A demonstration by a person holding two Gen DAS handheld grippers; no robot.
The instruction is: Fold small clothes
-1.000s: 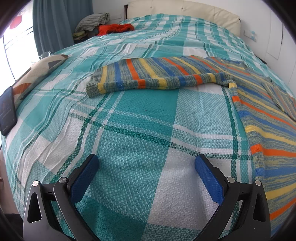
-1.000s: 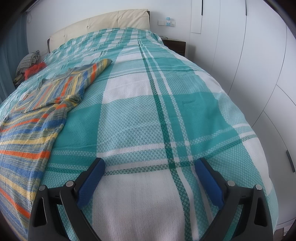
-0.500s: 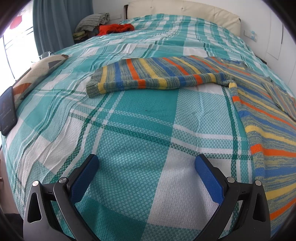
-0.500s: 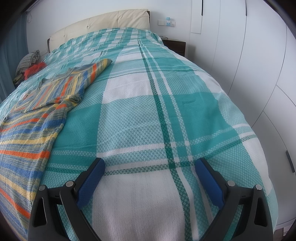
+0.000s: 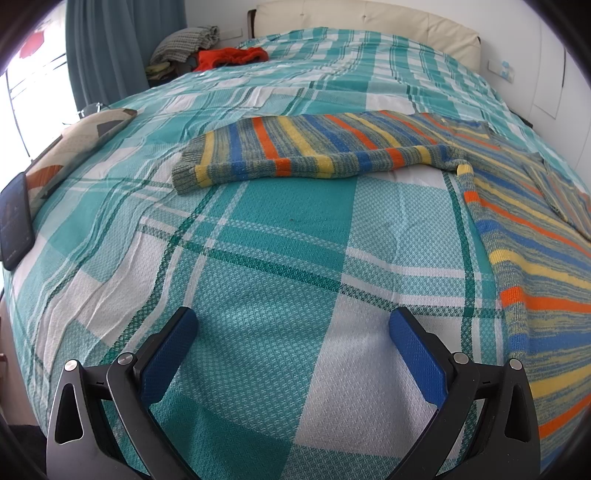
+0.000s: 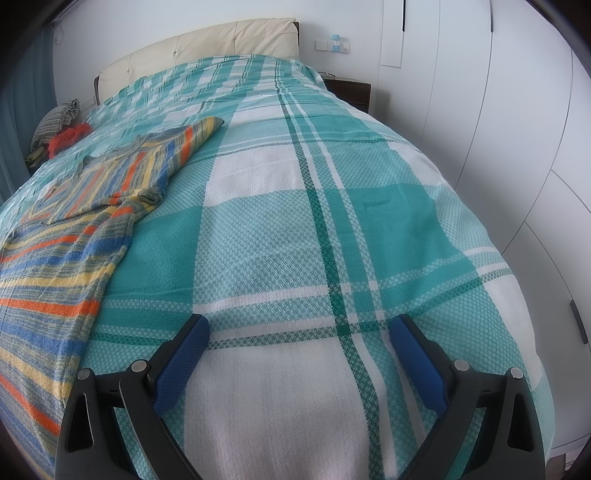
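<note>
Left gripper (image 5: pixel 291 328) with jaws spread wide and empty above the teal plaid bedspread (image 5: pixel 280 229), right gripper (image 6: pixel 298 334) likewise spread and empty, phone (image 5: pixel 14 219) and cushion (image 5: pixel 70 147) at the bed's left edge, striped knit sweater (image 5: pixel 317 151) lying flat between both grippers, one sleeve stretched out sideways.

A teal plaid bedspread (image 5: pixel 280 236) covers the bed, with a cream headboard (image 5: pixel 369 14) at its far end. A phone (image 5: pixel 14 218) and a patterned cushion (image 5: pixel 74 147) lie at the left edge. White wardrobe doors (image 6: pixel 517 129) stand on the right; a dark nightstand (image 6: pixel 351 92) sits by the headboard.
</note>
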